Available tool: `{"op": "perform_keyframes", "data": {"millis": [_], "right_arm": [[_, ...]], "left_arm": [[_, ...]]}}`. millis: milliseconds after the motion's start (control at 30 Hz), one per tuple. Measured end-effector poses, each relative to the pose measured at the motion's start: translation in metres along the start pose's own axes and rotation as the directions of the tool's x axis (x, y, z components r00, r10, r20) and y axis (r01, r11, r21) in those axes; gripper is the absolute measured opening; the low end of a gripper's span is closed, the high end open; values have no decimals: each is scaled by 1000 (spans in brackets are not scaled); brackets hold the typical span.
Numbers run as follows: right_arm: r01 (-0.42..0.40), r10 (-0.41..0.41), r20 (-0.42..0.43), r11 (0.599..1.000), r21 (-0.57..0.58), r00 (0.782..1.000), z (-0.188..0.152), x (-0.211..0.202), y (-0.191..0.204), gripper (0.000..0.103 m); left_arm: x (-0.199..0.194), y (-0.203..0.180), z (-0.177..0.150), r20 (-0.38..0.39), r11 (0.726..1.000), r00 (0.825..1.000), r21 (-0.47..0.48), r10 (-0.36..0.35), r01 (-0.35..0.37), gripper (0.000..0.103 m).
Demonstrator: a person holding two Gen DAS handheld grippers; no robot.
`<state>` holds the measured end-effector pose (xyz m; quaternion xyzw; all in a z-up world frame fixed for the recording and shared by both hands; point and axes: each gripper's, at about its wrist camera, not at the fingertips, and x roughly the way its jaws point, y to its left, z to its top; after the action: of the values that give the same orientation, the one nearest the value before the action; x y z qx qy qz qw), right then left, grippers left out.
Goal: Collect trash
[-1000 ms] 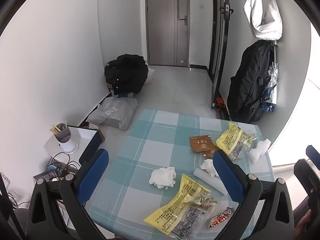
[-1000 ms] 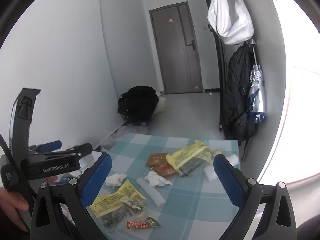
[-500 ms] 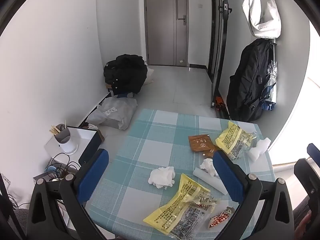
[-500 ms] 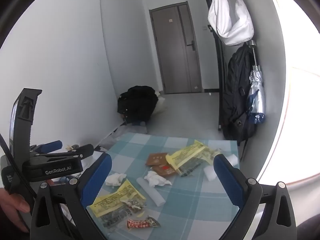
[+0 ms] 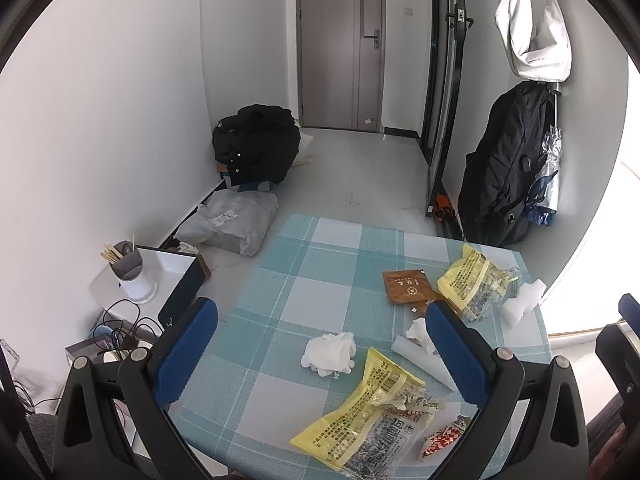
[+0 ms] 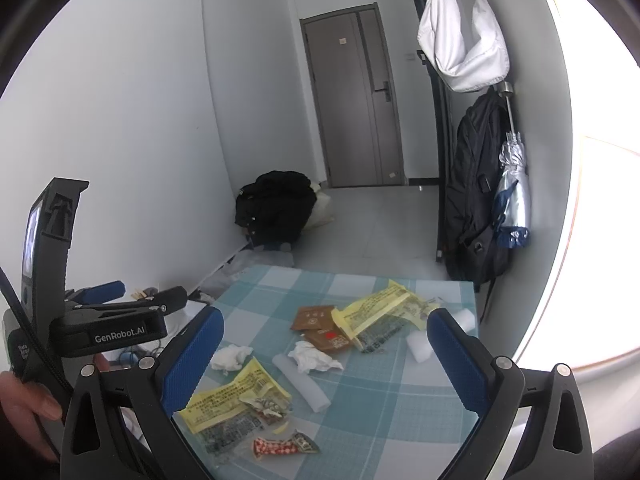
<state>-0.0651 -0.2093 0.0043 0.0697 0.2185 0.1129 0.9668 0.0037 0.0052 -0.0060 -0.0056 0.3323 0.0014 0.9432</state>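
The checked table (image 5: 320,264) carries all the trash: two yellow wrappers (image 5: 376,412), brown sachets (image 5: 406,286), crumpled tissues (image 5: 330,354), a small red wrapper (image 5: 442,438). Both the left gripper (image 5: 322,356) and right gripper (image 6: 324,360) hover above it, spread wide, empty. Collecting seems not yet begun; next comes descending onto one piece.

Your left half of the table (image 5: 296,300) is bare cloth, open to pass over. Litter crowds the right and near side: tissue (image 5: 330,354), yellow wrappers (image 5: 372,412), foam roll (image 5: 420,364). Off the left edge stands a low stand (image 5: 168,268) bearing a cup (image 5: 132,276).
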Motion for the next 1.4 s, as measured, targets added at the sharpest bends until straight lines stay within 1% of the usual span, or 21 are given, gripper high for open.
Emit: {"op": "perform_keyframes", "data": {"millis": [167, 467, 967, 1233, 1400], "right_arm": [[2, -2, 1, 1000, -2, 1000, -1, 0, 1, 103], [12, -12, 2, 1000, 1, 1000, 1, -1, -2, 103], [4, -4, -8, 1000, -3, 1000, -1, 2, -4, 103], [-4, 4, -18, 1000, 6, 1000, -3, 4, -4, 103], [-13, 13, -25, 1000, 6, 1000, -3, 7, -4, 103]], "left_arm": [[2, -2, -1, -14, 1000, 1000, 13, -18, 18, 102], [0, -5, -2, -15, 999, 999, 31, -30, 30, 102], [2, -2, -2, -19, 999, 999, 18, -46, 46, 102], [4, -2, 0, -32, 998, 997, 5, -67, 67, 102], [6, -2, 1, -46, 997, 996, 14, -77, 78, 102]]}}
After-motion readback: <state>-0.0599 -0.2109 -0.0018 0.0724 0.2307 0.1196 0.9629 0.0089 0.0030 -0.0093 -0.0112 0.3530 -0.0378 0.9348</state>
